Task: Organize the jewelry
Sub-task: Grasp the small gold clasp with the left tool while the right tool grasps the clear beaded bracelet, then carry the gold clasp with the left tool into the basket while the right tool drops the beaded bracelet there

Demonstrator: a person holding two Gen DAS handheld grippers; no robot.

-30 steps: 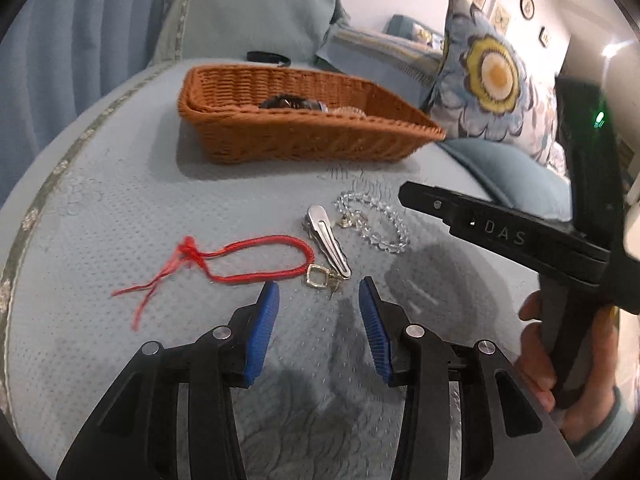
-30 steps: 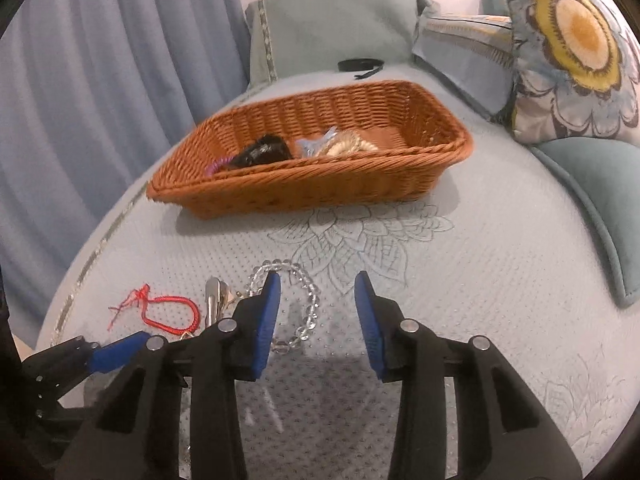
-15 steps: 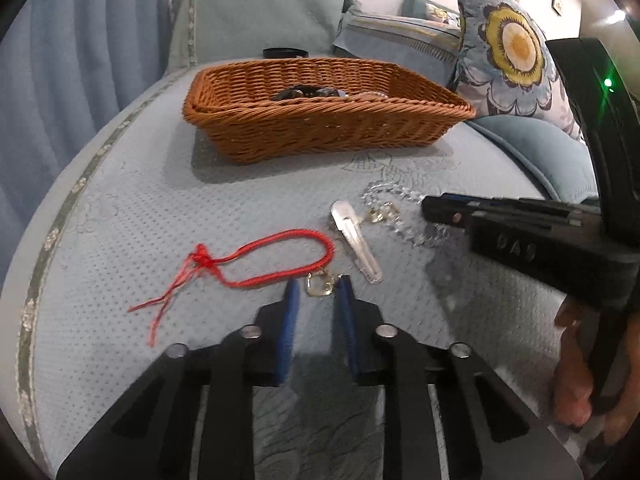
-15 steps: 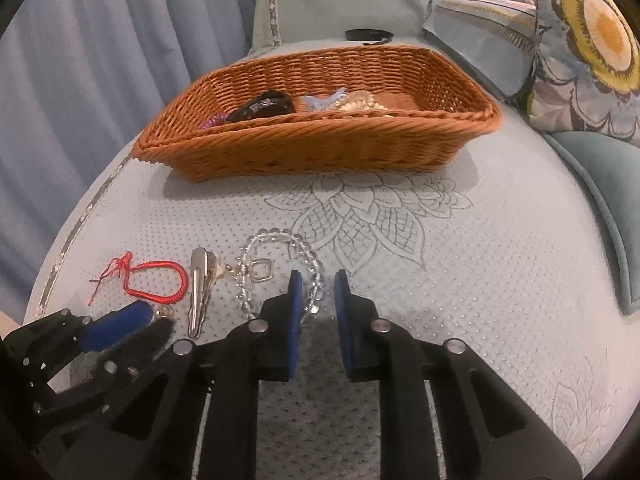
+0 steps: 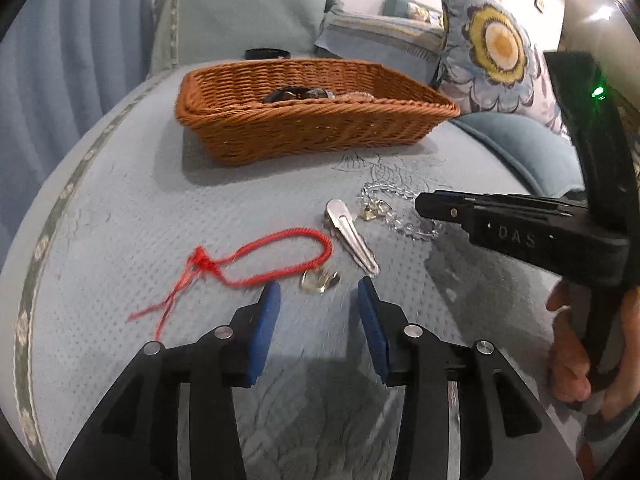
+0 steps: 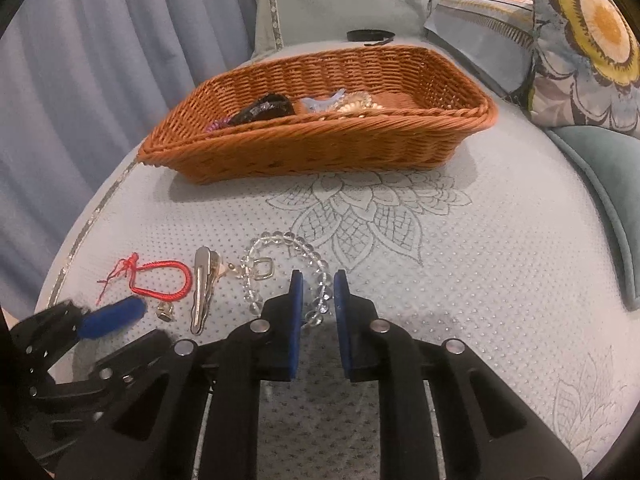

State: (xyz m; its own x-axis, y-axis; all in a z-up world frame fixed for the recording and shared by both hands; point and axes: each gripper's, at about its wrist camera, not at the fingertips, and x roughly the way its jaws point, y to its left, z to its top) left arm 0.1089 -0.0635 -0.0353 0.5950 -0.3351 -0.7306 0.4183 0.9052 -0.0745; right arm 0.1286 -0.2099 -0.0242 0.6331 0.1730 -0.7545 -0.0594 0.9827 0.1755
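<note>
Right wrist: woven wicker basket (image 6: 320, 148) (oblong), beaded bracelet (image 6: 288, 268).

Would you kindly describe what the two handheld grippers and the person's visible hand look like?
Both are matte black plastic with silver pivot bolts and ridged blue pads on the fingers. The left gripper and right gripper look alike. In the left wrist view, the right gripper's side bears raised letters "DAS" and a green light. The bare right hand wraps its handle; no cables visible.
</note>
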